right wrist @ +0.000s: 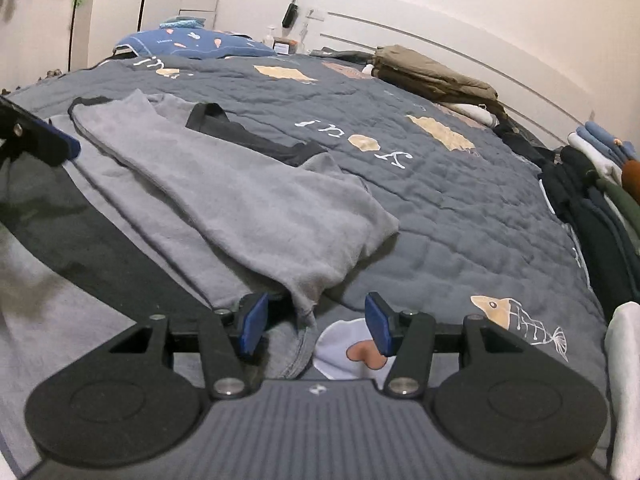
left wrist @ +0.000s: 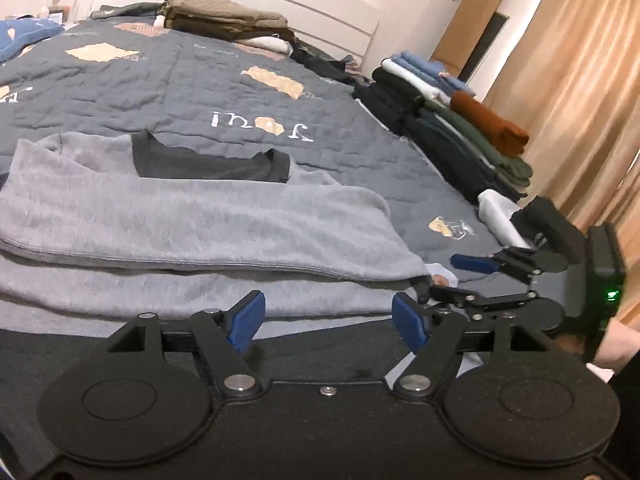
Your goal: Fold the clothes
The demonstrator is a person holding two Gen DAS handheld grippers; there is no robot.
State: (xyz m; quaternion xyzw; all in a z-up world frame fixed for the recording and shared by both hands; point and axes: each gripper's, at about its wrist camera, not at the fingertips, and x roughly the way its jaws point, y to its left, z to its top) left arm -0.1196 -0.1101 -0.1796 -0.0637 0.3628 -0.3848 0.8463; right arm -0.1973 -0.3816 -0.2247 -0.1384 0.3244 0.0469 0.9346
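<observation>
A grey sweatshirt (left wrist: 192, 216) with a black collar (left wrist: 208, 164) and a black hem band lies on the quilted bed, a sleeve folded across its body. It also shows in the right wrist view (right wrist: 240, 200). My left gripper (left wrist: 328, 320) is open and empty over the sweatshirt's near hem. My right gripper (right wrist: 316, 324) is open, its blue pads on either side of the folded sleeve's cuff (right wrist: 304, 300), not closed on it. The right gripper shows in the left wrist view (left wrist: 452, 280), at the garment's right corner.
A row of folded clothes (left wrist: 460, 120) lines the bed's right edge, beside a beige curtain (left wrist: 580, 100). Folded khaki trousers (left wrist: 224, 16) lie by the headboard. A blue pillow (right wrist: 192, 42) lies at the far left. A white folded garment (right wrist: 624, 380) is near right.
</observation>
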